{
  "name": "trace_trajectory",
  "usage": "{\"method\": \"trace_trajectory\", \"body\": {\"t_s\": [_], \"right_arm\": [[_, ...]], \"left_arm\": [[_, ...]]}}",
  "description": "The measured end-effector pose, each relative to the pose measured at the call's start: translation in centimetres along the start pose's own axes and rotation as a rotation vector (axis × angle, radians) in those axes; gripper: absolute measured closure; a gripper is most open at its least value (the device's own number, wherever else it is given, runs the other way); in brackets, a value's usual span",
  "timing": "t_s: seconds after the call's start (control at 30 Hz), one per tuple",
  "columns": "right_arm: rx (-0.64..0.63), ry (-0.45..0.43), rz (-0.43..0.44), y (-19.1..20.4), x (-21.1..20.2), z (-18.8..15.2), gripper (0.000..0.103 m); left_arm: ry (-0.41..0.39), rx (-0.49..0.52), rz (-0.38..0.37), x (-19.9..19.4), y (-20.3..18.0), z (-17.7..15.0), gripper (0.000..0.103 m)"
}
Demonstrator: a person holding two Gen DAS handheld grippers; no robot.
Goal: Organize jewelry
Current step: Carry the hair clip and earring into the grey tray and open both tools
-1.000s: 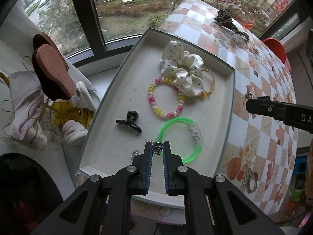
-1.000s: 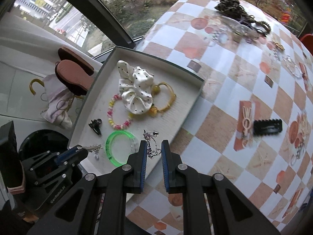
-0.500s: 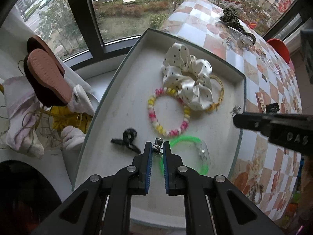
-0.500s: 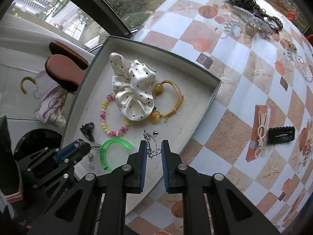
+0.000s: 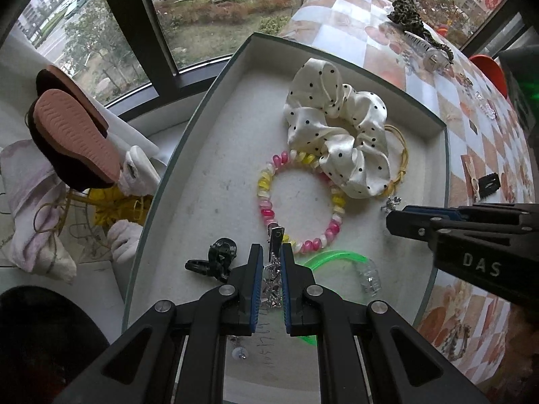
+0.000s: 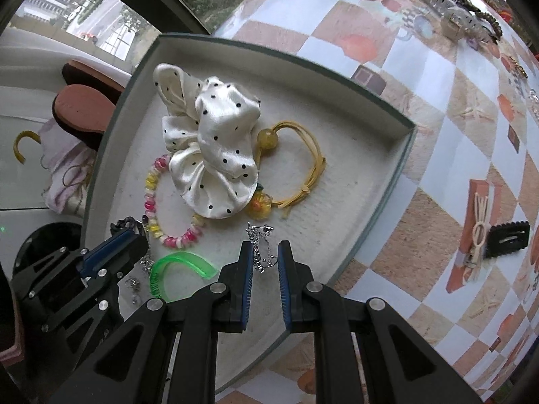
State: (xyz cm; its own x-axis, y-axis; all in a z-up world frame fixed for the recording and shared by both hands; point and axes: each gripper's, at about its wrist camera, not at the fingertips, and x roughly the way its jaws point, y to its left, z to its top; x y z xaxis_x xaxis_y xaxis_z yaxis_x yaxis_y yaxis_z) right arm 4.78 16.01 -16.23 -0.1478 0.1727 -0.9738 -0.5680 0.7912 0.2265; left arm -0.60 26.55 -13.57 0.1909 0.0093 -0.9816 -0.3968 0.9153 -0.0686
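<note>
A shallow white tray (image 5: 215,181) (image 6: 380,202) holds a polka-dot scrunchie (image 5: 337,128) (image 6: 212,148), a pink and yellow bead bracelet (image 5: 296,202) (image 6: 168,208), a green bangle (image 5: 337,259) (image 6: 178,266), a yellow hair tie (image 6: 303,168) and a black claw clip (image 5: 215,259). My left gripper (image 5: 268,256) is shut on a silver dangly earring (image 5: 274,269) over the tray's near end. My right gripper (image 6: 264,259) holds a matching silver earring (image 6: 261,245) between its jaws above the tray, right of the bangle; it also shows in the left wrist view (image 5: 390,212).
More jewelry lies on the checkered table: a black snap clip (image 6: 505,239), a cream clip on a card (image 6: 478,225), a dark chain pile (image 5: 407,17) and clear pieces (image 6: 454,17). Slippers (image 5: 67,134) and cloths lie by the window left of the tray.
Both grippers have moved forward over the tray, each carrying its earring. The right gripper's jaws stand slightly wider than before.
</note>
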Motion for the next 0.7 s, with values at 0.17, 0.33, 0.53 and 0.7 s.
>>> {"method": "trace_trajectory", "body": {"t_s": [0.17,0.33,0.53,0.7], "right_arm": [[-0.004,0.001,-0.008,0.2,0.5,0.0,0.087],[0.001,0.009,0.005,0.2,0.6,0.0,0.078],[0.019,-0.039,0.033,-0.2,-1.8,0.1,0.056],[0.048,-0.095,0.051,-1.1,-4.4,-0.4,0.041]], "left_arm": [[0.003,0.009,0.013,0.2,-0.3,0.0,0.088],[0.008,0.013,0.021,0.1,-0.7,0.1,0.088],[0.004,0.022,0.037,-0.4,-1.1,0.3,0.088],[0.011,0.033,0.052,-0.8,-1.6,0.4,0.088]]}}
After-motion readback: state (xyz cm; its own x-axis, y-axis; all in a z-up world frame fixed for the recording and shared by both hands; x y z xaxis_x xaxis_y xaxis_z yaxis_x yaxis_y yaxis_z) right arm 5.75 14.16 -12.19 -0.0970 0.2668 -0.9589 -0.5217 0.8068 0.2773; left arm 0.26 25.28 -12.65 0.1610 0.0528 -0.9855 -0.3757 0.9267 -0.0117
